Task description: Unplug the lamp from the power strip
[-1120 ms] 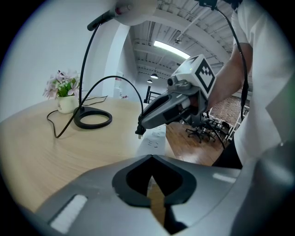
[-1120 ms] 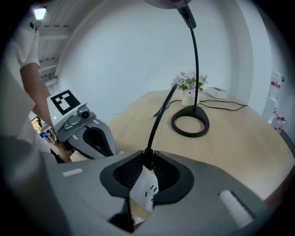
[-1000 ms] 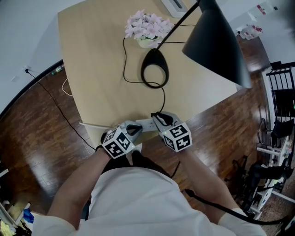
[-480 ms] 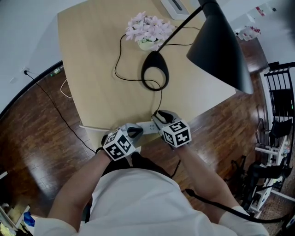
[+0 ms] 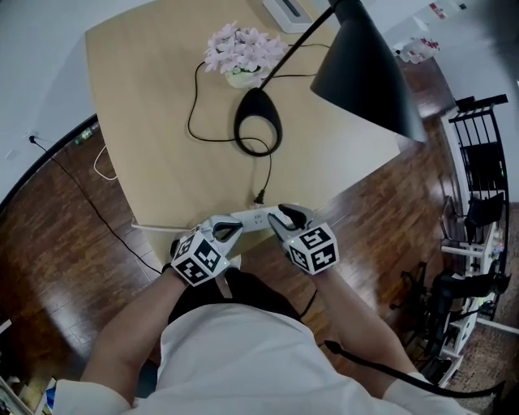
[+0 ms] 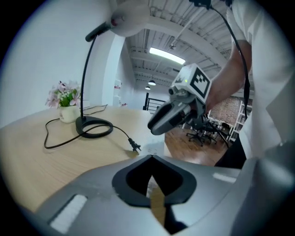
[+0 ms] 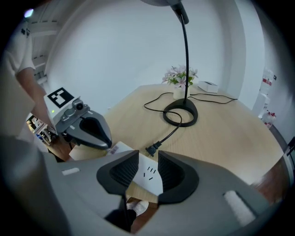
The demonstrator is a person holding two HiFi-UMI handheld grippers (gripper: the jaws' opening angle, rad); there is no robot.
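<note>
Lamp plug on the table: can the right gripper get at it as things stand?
Probably yes. The plug lies free beyond the power strip, straight ahead of the right gripper, jaws open, nothing between.

Wooden table: lamp, flowers, box and plug are borne; power strip is laid at the near edge.

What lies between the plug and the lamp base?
Only the lamp's own cord, running from the plug across bare table to the base. The head view shows it, and the right gripper view too.
</note>
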